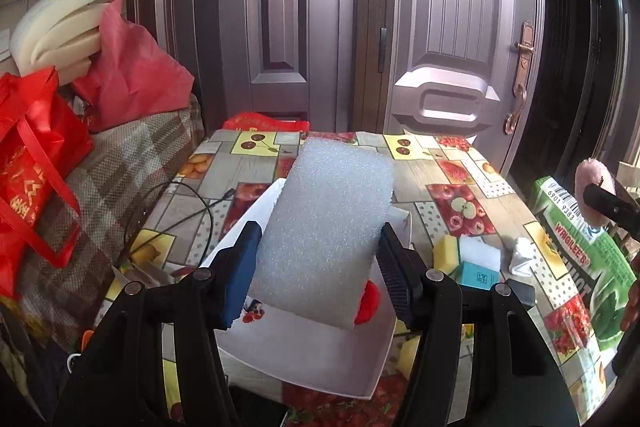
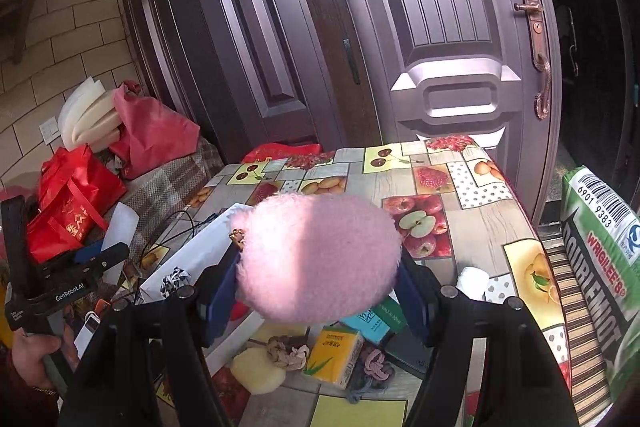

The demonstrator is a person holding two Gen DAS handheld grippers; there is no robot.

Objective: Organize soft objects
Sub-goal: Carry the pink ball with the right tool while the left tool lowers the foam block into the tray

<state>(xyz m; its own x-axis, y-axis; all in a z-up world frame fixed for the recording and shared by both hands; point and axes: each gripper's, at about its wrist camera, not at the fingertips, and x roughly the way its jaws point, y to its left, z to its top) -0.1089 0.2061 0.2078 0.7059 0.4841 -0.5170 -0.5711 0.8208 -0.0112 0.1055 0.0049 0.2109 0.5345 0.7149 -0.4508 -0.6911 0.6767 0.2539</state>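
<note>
on my left side, the left gripper (image 1: 318,263) is clenched on the grey foam sponge (image 1: 326,231), pads pressing its two long sides, so its long axis runs straight ahead along the fingers and tips upward. it hangs directly over the white box (image 1: 304,355), which lies below and a little nearer me, so i judge the drop is mostly downward. to the right, my right gripper (image 2: 318,287) is grasping the pink fluffy puff (image 2: 318,259), held above the clutter on the fruit-print table (image 2: 480,211); the box lies off to its left, so the left gripper is nearer
</note>
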